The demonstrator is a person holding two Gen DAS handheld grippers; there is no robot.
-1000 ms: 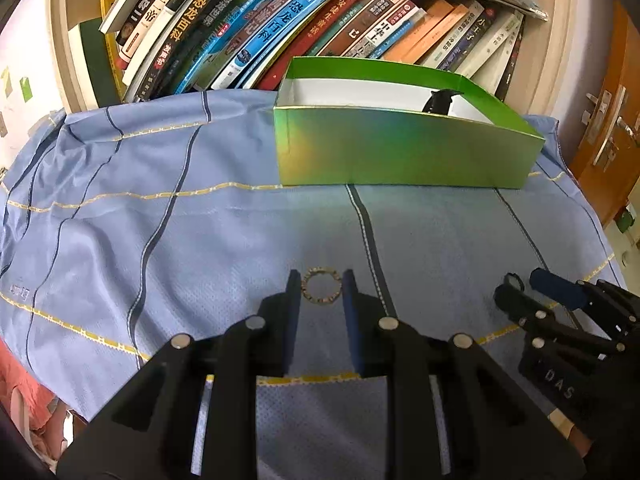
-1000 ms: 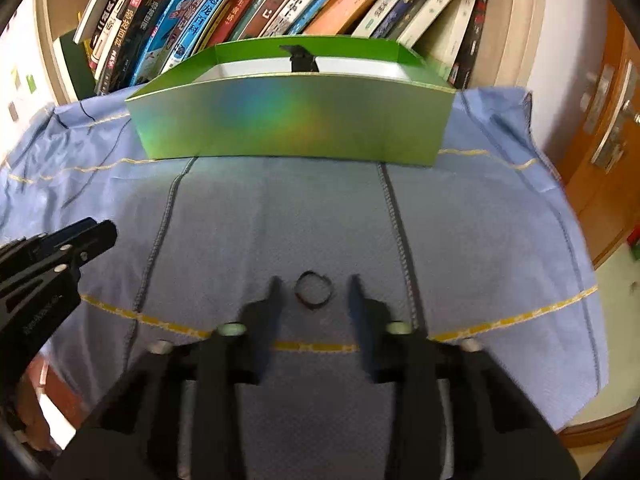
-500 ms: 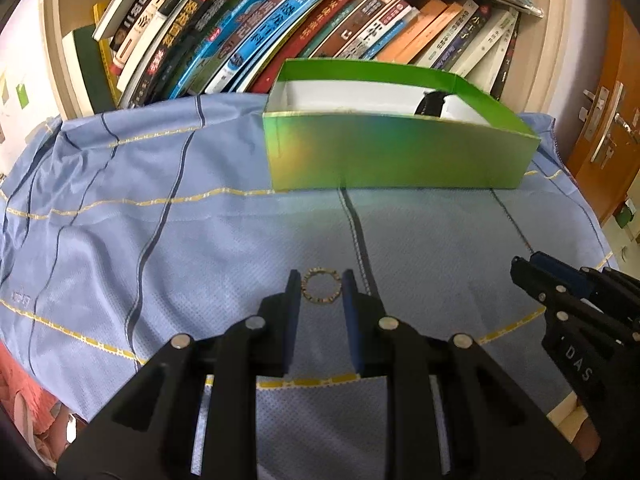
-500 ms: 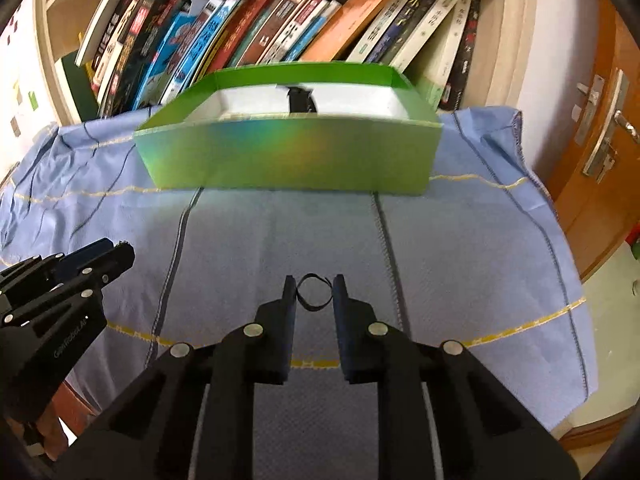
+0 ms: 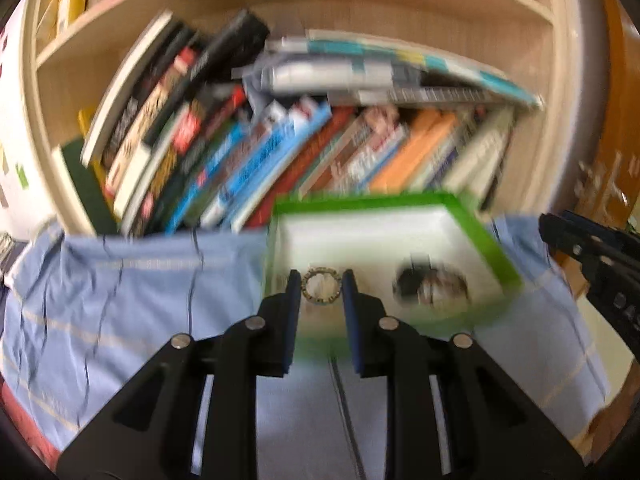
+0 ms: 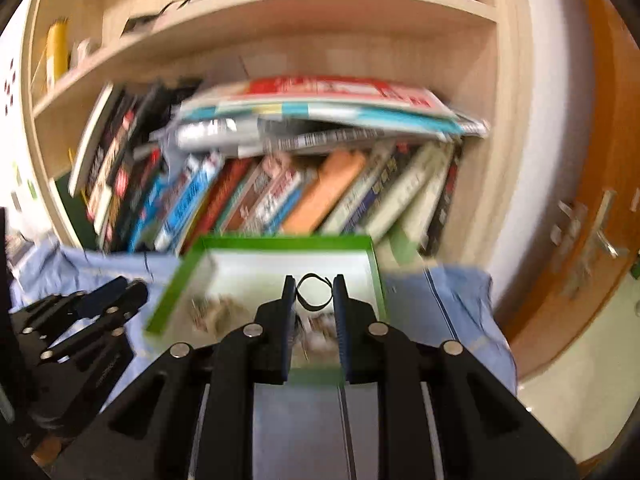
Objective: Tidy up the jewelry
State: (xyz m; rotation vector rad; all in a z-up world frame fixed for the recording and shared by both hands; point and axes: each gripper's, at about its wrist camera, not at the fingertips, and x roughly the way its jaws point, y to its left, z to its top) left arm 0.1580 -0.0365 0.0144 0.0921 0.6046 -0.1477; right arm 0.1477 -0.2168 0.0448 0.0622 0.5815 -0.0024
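Note:
My left gripper [image 5: 320, 286] is shut on a gold beaded bracelet [image 5: 321, 289] and holds it over the near left part of the green box [image 5: 486, 240]. My right gripper [image 6: 314, 292] is shut on a thin black ring-shaped band [image 6: 315, 291] and holds it above the same green box [image 6: 374, 268]. Blurred dark jewelry [image 5: 432, 286] lies on the box's white floor. The right gripper also shows at the right edge of the left wrist view [image 5: 592, 248]. The left gripper shows at the left of the right wrist view [image 6: 80, 312].
A blue striped cloth [image 5: 120, 300] covers the table. A wooden bookshelf with leaning books [image 5: 280, 152] stands right behind the box. A wooden door with metal handles [image 6: 592, 232] is at the right. Both views are motion-blurred.
Both grippers have lifted off the cloth with their pieces and moved forward over the green box. The right gripper closed on the black band about a second ago.

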